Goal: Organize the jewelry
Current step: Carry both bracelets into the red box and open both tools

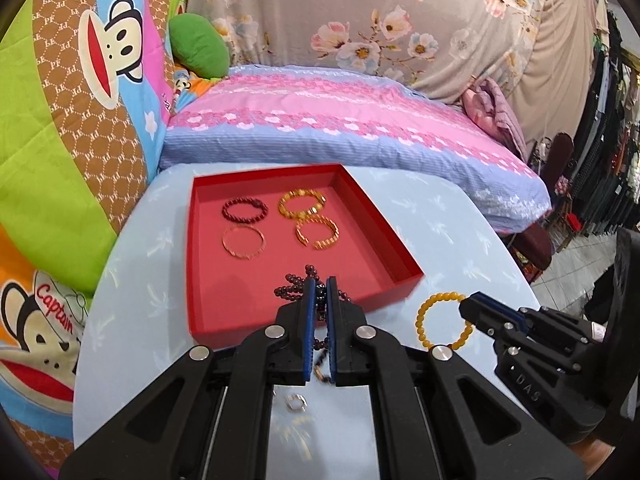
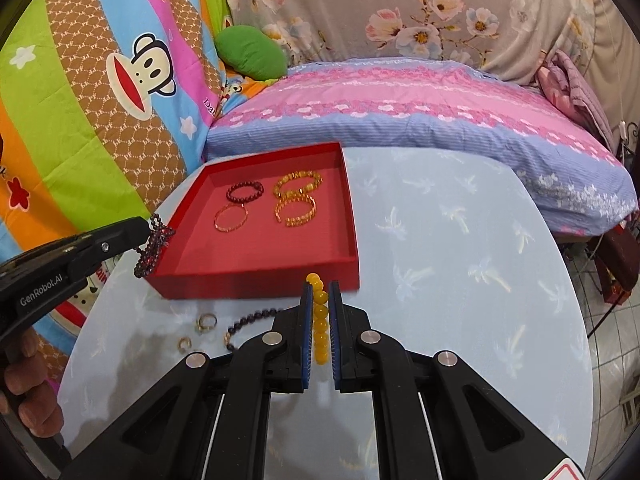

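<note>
Two small rings [image 2: 206, 322] lie on the near part of the blue table [image 2: 460, 280]. The left gripper [image 1: 320, 284] pinches a dark bead string [image 1: 294, 290], lifted by the red tray [image 1: 392, 248]. The right gripper [image 2: 321, 286] pinches a yellow bead bracelet [image 2: 320, 320]. Farther back, four bracelets [image 1: 280, 220] rest inside the tray.

- Looks like someone's bedroom, maybe doubling as storage or a shop corner.
- A bed [image 1: 340, 120] with a pink-and-blue flowered cover fills the back, with a folded purple quilt [image 1: 496, 116] at its far end.
- Cartoon monkey bedsheets [image 1: 80, 120] and a grey floral sheet [image 1: 360, 12] hang like wall drapes.
- A green cushion [image 1: 198, 46] is tucked in the corner.
- Clothes on a rack [image 1: 608, 140] line the right side over a tiled floor [image 1: 576, 264].
- A small round table [image 2: 460, 260] in light-blue cloth stands by the bed.
</note>
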Motion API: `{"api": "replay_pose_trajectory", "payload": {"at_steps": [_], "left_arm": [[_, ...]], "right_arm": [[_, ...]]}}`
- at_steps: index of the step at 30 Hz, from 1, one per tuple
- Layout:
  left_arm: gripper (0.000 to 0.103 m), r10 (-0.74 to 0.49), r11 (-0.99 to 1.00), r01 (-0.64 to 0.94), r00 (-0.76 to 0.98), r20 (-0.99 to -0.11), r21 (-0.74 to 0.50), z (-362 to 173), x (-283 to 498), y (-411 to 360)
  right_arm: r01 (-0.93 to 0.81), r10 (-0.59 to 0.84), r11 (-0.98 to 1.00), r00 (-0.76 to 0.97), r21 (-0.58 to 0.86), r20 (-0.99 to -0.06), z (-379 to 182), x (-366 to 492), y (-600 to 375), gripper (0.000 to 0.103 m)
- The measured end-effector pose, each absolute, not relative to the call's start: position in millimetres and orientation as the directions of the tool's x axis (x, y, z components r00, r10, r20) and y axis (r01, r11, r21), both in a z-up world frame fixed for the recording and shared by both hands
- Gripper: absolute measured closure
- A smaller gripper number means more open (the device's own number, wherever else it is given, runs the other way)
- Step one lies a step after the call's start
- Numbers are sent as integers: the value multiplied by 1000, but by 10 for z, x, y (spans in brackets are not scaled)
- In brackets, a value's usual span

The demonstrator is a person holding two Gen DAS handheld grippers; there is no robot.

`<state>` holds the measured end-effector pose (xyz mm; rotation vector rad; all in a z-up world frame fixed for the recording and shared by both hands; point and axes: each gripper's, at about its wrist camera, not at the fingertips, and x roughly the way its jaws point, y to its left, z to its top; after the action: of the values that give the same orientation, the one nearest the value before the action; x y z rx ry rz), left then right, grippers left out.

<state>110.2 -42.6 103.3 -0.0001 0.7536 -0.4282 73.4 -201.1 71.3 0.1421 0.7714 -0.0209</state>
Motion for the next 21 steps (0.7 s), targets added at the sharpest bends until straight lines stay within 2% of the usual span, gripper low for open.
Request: {"api": "replay_pose_trajectory", "payload": {"at_steps": [12, 21], "left_arm": [[98, -352, 928, 341, 681, -642, -146, 1099, 1776, -389], [98, -336, 935, 310, 620, -709, -173, 630, 2060, -376]], "right_arm": [[6, 114, 985, 725, 171, -679, 952, 1629, -1932, 96], [-18, 139, 985, 656, 169, -742, 546, 2068, -1702, 96]]}}
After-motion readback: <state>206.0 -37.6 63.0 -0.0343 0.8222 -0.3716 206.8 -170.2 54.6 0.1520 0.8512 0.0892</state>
